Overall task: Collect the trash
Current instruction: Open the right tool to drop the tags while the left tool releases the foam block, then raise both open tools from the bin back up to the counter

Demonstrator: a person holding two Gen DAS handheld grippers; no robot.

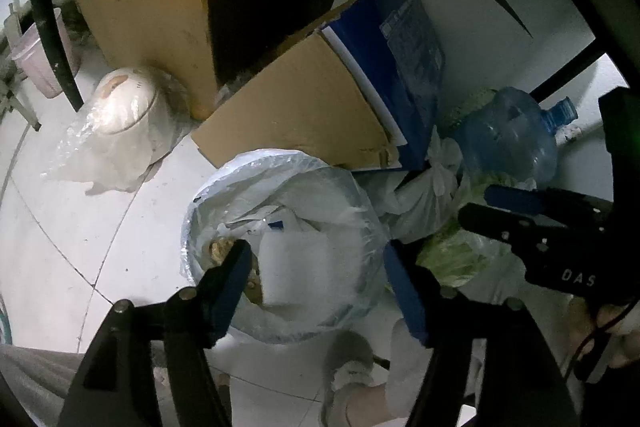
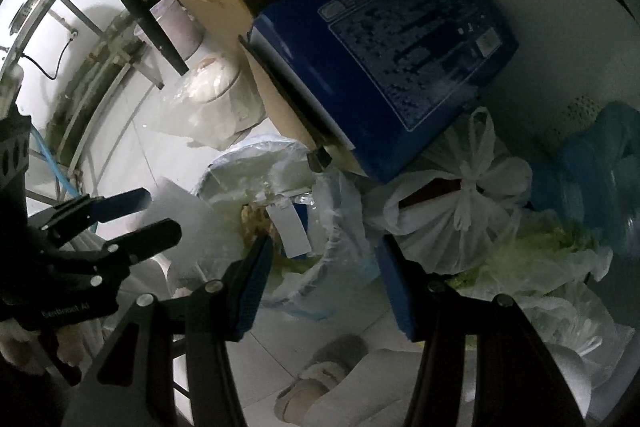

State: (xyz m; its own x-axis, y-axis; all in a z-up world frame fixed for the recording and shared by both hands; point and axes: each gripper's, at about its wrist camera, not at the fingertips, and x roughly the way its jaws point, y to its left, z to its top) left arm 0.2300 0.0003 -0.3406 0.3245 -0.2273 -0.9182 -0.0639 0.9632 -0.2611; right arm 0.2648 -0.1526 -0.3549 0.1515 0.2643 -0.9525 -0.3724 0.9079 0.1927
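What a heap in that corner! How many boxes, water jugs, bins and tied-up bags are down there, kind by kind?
Cardboard boxes: 2, plain brown cardboard box and blue printed box
Water jugs: 1, blue water jug
Lined trash bins: 1, trash bin
Knotted white bags: 1, tied bag
Total: 5

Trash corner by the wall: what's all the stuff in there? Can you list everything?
trash bin: one, clear liner, floor centre, holding white sheets.
cardboard boxes: two, brown, behind bin.
blue box: one, leaning on the wall.
water jug: one, blue, right of the blue box.
tied bag: one, white, beside bin.
rice cooker: one, white, plastic-wrapped, left.
pink bucket: one, far left.
slipper: one, pale, on the person's foot.
left gripper: open, above bin.
right gripper: open, empty.
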